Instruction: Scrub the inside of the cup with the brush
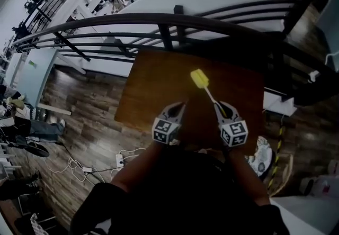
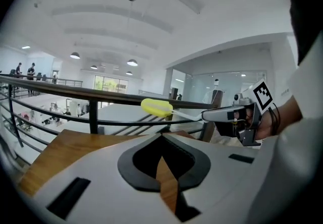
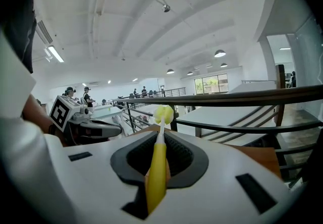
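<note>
My right gripper point(image 1: 217, 107) is shut on the yellow handle of the brush point(image 3: 157, 167). The brush's thin white stem and yellow sponge head point(image 1: 198, 78) stick out ahead over the brown wooden table point(image 1: 153, 88). My left gripper point(image 1: 182, 107) hovers beside it on the left, jaws shut with nothing between them point(image 2: 162, 140). In the left gripper view the brush head point(image 2: 156, 107) crosses in front, held by the right gripper point(image 2: 222, 114). The right gripper view shows the left gripper point(image 3: 96, 128) off to the left. No cup shows in any view.
A dark metal railing point(image 1: 159, 22) runs along the table's far edge, with a drop to a lower floor beyond it. The table's left edge point(image 1: 121, 102) borders wood flooring with cables point(image 1: 127, 157). The person's dark sleeves fill the bottom of the head view.
</note>
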The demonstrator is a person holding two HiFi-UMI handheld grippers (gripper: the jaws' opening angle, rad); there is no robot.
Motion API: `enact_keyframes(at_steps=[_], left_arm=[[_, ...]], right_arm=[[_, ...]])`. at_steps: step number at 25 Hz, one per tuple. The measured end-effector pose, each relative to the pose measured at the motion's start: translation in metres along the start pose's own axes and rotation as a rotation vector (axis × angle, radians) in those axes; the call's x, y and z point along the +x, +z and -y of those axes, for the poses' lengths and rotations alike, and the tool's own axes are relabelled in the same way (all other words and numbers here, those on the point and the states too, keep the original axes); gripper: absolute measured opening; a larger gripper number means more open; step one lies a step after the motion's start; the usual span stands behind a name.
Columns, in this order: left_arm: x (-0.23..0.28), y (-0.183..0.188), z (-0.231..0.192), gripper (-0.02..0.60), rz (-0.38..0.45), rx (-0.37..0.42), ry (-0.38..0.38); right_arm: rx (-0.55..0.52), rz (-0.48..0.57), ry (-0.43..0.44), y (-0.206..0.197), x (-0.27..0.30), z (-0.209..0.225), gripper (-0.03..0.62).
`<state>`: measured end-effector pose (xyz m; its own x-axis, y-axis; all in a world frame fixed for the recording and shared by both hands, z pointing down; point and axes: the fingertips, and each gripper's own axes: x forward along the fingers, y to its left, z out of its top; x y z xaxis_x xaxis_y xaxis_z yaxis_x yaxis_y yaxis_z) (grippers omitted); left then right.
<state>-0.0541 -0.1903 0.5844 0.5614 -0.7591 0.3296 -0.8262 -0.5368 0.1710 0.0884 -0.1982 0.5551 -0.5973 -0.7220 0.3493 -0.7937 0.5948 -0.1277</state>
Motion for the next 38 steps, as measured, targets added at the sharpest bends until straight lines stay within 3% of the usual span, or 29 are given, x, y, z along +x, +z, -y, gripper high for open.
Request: enact_keyframes(at_steps=[4, 13, 23, 29, 38], left_arm=[[-0.025, 0.010, 0.020, -0.003, 0.038, 0.022, 0.060], [-0.086, 0.023, 0.017, -0.003, 0.106, 0.006, 0.178], [-0.157, 0.020, 0.025, -0.003, 0.135, 0.013, 0.125], [-0.234, 0.007, 0.017, -0.003, 0.142, 0.072, 0.109], [-0.312, -0.050, 0.022, -0.003, 0.108, 0.058, 0.062]], right_arm=[[-0.007, 0.012, 0.052, -0.009, -0.019, 0.004, 0.044], [-0.029, 0.006, 0.137, -0.018, -0.039, -0.017, 0.044], [-0.054, 0.043, 0.123, -0.009, -0.060, -0.081, 0.044], [-0.031, 0.056, 0.098, -0.015, -0.068, -0.149, 0.044], [-0.014, 0.059, 0.053, -0.051, -0.110, -0.238, 0.044]])
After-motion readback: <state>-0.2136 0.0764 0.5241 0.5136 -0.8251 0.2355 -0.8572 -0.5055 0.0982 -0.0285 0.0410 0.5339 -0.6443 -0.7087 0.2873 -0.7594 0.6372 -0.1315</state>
